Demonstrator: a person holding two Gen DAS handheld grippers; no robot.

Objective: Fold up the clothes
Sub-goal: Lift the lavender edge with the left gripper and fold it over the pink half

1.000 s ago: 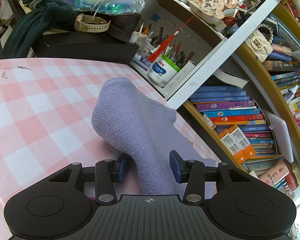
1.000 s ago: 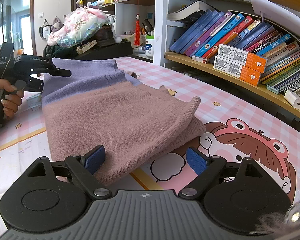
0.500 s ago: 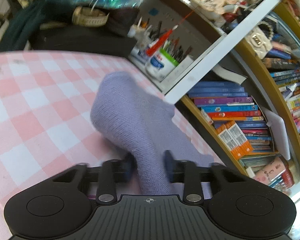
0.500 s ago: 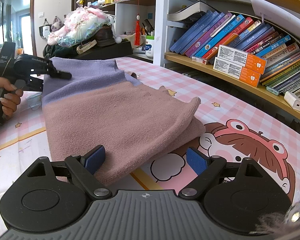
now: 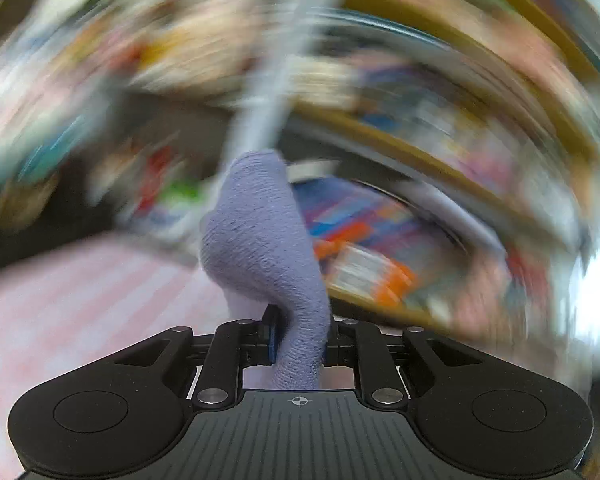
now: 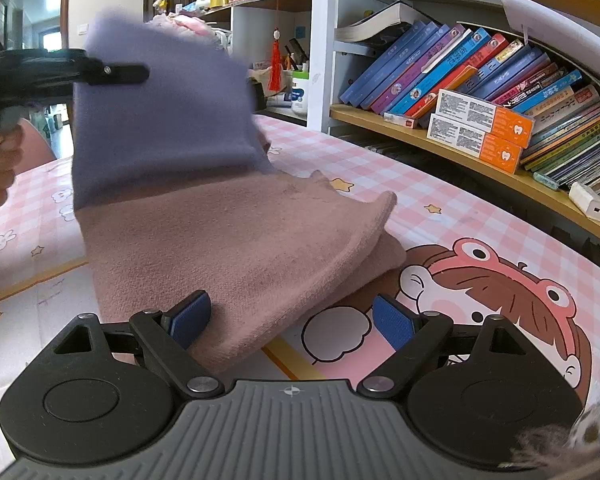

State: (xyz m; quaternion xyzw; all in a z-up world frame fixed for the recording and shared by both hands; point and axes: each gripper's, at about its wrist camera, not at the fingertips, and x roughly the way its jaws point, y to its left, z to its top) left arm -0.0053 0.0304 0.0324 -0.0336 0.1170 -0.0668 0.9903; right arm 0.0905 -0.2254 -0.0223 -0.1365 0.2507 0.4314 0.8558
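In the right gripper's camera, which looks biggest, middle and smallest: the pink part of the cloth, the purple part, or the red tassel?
1. Pink part, though it is nearest the camera.
2. Purple part, lifted and blurred.
3. Red tassel, clearly smallest, but farthest away.

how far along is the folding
Early to midway. Done: the pink part of the garment already lies doubled on the table. In hand: the left gripper is shut on the purple end, lifted off the table. Left: laying it over; the right gripper is open.
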